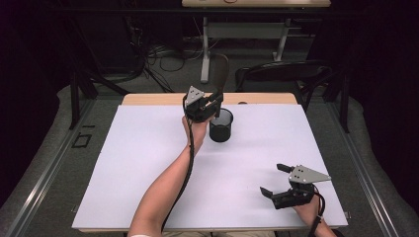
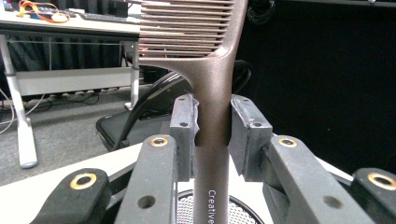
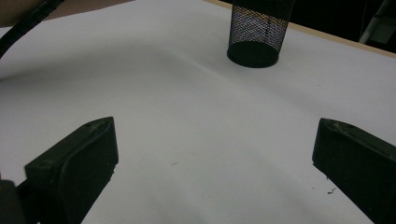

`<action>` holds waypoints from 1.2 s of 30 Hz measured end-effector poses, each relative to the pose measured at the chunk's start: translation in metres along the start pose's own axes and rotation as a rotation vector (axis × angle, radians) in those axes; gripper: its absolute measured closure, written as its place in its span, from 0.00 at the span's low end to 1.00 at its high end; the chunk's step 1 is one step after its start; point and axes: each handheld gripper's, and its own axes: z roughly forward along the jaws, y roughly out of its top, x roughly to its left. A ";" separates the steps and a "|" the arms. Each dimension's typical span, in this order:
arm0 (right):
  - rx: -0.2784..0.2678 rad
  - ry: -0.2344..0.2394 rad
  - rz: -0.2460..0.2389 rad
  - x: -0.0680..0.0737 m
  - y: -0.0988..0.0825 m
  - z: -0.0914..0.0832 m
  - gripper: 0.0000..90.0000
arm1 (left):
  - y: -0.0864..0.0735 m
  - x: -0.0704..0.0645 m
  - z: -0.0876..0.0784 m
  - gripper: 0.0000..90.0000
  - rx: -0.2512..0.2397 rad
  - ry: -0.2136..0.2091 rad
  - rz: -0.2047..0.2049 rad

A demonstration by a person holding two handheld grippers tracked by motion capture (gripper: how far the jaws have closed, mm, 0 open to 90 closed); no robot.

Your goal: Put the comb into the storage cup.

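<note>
Comb [image 2: 212,93] clamped in left tool [image 2: 212,135] above mesh cup [image 1: 221,125]; right tool [image 1: 274,179] wide.

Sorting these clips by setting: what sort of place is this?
Probably a lab or office workroom: a desk with loose cables, an office chair, grey carpet, and black drapes around a white-covered table.

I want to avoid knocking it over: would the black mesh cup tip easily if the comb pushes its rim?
Probably yes. The mesh cup looks light, being open wire mesh, and taller than wide. The comb looks rigid, so a sideways push would likely transfer directly.
</note>
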 end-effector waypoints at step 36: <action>0.007 0.002 0.001 0.000 0.000 0.001 0.00 | -0.020 0.001 0.004 0.81 0.063 0.005 0.021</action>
